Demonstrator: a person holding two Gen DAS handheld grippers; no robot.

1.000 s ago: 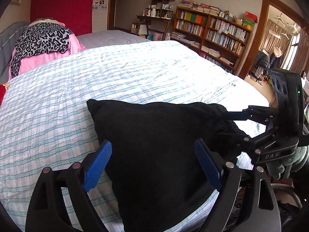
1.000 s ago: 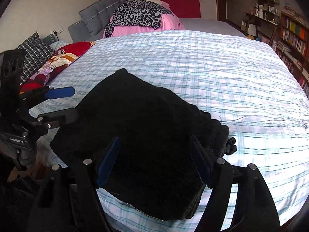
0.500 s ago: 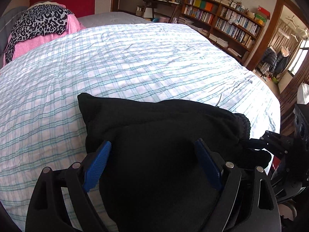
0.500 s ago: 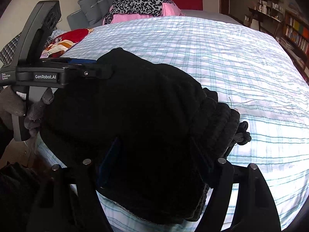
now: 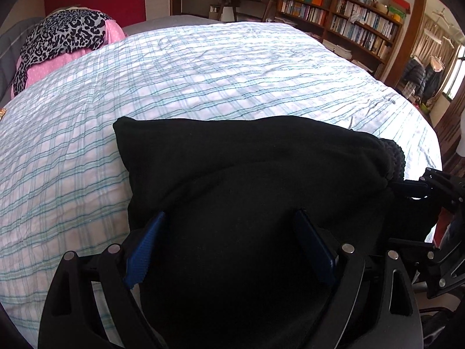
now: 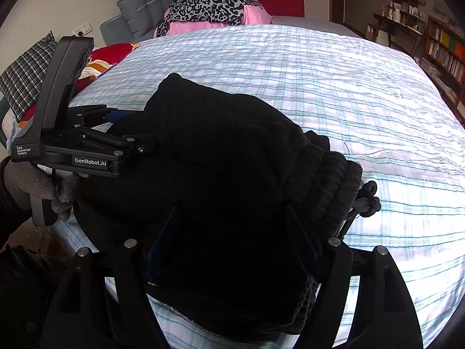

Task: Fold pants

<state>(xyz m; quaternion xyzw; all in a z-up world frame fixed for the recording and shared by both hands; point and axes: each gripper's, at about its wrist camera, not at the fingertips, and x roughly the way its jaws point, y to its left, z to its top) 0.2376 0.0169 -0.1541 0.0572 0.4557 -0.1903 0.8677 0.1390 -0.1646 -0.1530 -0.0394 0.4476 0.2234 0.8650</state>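
While the black pants (image 5: 250, 174) lie folded into a thick bundle at the near edge of the bed, both your grippers sit spread wide over them.

Your left gripper (image 5: 229, 244) has its blue pads (image 5: 145, 247) apart on either side of the dark cloth, which fills the gap between them; whether the pads press on it you cannot tell from here. Your right gripper (image 6: 232, 241) straddles the waistband end with jaws wide, the grey drawstring (image 6: 367, 200) spilling out beside it onto the plaid sheet (image 6: 334, 87). Your gloved left hand (image 6: 37, 186) grips the left handle. Beyond lie a leopard-print garment (image 5: 64, 37) on pink bedding and a bookshelf (image 5: 343, 26).
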